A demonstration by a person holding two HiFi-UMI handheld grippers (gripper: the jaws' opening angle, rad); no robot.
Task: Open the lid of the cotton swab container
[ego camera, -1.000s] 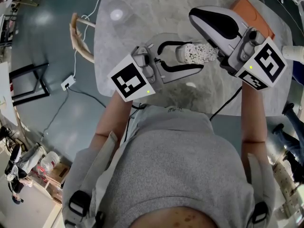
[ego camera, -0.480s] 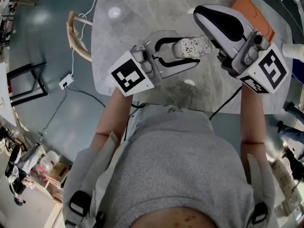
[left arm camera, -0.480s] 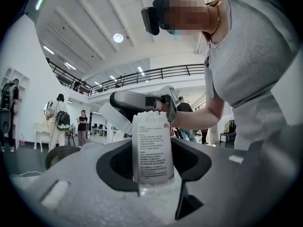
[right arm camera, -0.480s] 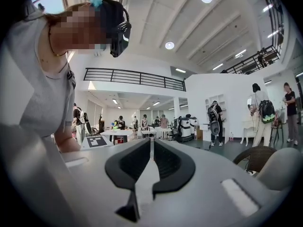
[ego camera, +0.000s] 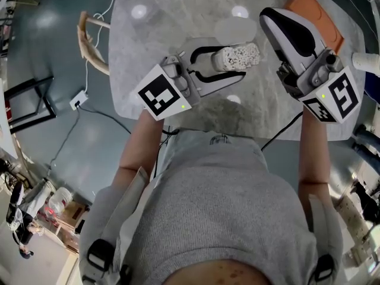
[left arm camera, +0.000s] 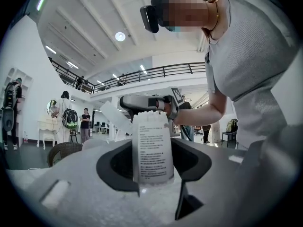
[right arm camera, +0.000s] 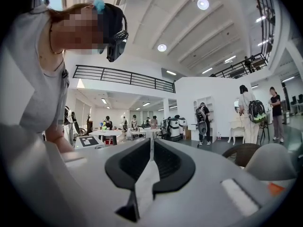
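- Head view: looks down past a grey shirt [ego camera: 219,206] onto a grey stone table [ego camera: 148,34].
- Shows the left gripper [ego camera: 234,64] over the table's middle, clamped at about half width on the cotton swab container [ego camera: 225,58], with white swabs [ego camera: 244,53] bare at the container's open mouth.
- Shows the right gripper [ego camera: 265,21] further right, apart from the container, pinching a clear round lid [ego camera: 236,29] at its tips.
- Places the lid off the mouth, just beyond the container toward the table's far side.
- Takes in an orange-brown pad [ego camera: 314,10] at the table's far right corner, a wicker chair [ego camera: 90,40] left of the table, and a white cable with a plug block [ego camera: 80,103] on the dark floor.
- Left gripper view: finds the container standing upright between both jaws, pressed on either side, its printed label [left arm camera: 152,150] facing the camera and swab tips crowding the top.
- Catches the right gripper behind the container, with the lid jutting out leftward from its tip as a pale flat sheet.
- Right gripper view: shows the jaws drawn almost together on the lid, seen edge-on as a thin pale strip running up between them.
- Picks up the left gripper's marker cube [right arm camera: 90,141] low at left, and a bright hall with people standing far behind.
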